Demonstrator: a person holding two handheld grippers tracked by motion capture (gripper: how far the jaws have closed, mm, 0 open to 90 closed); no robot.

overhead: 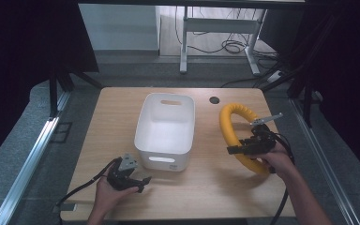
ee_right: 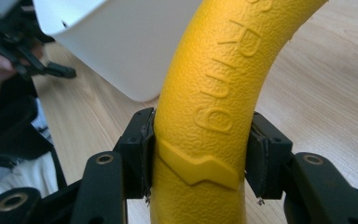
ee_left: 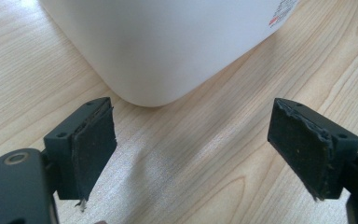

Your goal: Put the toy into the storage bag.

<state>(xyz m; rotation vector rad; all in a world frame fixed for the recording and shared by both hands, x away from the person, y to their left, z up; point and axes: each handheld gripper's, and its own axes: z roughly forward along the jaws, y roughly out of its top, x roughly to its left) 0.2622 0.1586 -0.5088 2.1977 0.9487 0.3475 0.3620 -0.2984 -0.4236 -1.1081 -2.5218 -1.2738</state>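
Your right claw (overhead: 242, 148) is pinching the yellow ring (overhead: 236, 136), with its 2 pads pressed on both sides of it. The ring stands up on its edge, just to the right of the white bin (overhead: 165, 131), and does not touch the bin. Your left claw (overhead: 132, 180) is spread wide with nothing in it. It sits low over the tabletop (overhead: 206, 187), near the front left corner of the bin.
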